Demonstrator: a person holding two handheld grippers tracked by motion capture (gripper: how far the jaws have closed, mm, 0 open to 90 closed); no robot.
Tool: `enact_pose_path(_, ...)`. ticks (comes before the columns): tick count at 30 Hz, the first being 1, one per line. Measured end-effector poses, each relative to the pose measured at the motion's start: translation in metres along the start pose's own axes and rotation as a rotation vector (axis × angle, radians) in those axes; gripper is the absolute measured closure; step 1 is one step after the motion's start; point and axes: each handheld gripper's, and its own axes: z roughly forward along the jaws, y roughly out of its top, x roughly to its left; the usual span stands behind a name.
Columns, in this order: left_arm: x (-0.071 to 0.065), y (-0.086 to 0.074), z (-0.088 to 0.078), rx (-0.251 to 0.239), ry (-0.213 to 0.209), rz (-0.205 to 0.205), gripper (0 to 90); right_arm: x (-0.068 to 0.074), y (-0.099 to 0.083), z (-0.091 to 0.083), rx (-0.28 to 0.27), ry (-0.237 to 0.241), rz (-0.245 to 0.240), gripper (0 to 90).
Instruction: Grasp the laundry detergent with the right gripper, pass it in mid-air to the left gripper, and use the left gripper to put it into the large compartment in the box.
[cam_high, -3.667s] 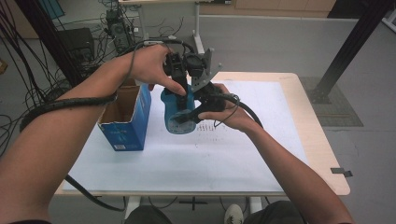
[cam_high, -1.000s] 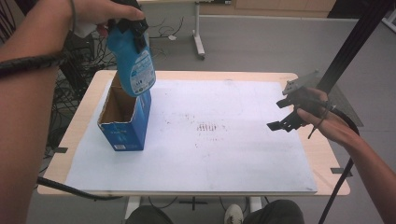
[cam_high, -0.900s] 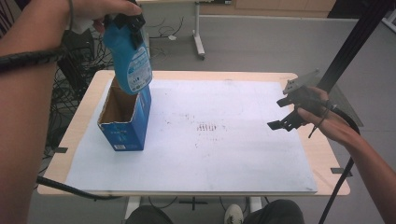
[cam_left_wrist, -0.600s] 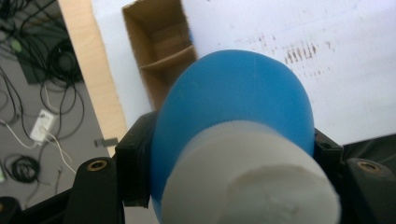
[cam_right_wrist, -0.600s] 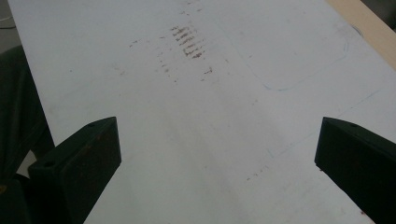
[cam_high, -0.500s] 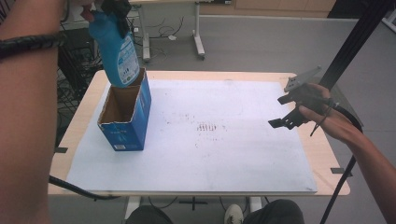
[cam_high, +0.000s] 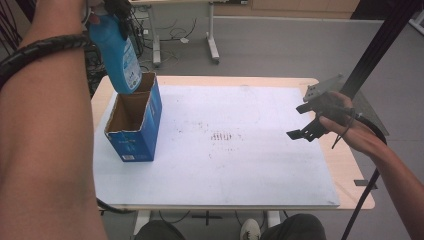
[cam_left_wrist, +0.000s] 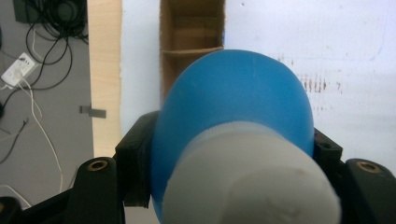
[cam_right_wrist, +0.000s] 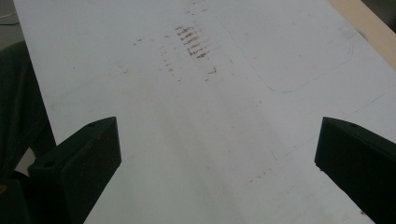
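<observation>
**Blue bottle held over the open box**

The blue bottle (cam_high: 116, 52) is held in the air above the far end of the blue cardboard box (cam_high: 134, 125), which stands open-topped on the left part of the white table (cam_high: 240, 165). The bottle is carried nearly upright, its long axis only slightly tilted and its bottom end just over the box's far rim. It is clamped near its white cap (cam_left_wrist: 247, 186) by the left gripper (cam_left_wrist: 224, 163), whose jaws are pressed on both sides of the body. In the left gripper view, the brown inside of the box is seen directly beyond the bottle's bottom, so the opening lies almost along the bottle's axis. A lowering straight down, with a small shift toward the person, is judged to be needed. The right gripper (cam_high: 306, 131) is kept well apart at the right side of the table, jaws spread wide and empty.
</observation>
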Motion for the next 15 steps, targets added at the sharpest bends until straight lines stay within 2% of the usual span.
enact_pose_path(4,0.005,0.002,0.002,0.001,0.004,-0.046,35.8,0.0,-0.002,0.0,0.0,0.0,0.007,0.3)
enact_pose_path(9,0.01,0.004,0.006,0.009,-0.002,-0.082,35.9,0.0,-0.001,-0.001,-0.003,0.0,0.004,0.3)
enact_pose_path(15,0.013,0.005,0.01,0.007,-0.007,-0.088,36.1,-0.002,-0.001,-0.002,-0.004,-0.004,0.004,0.3)
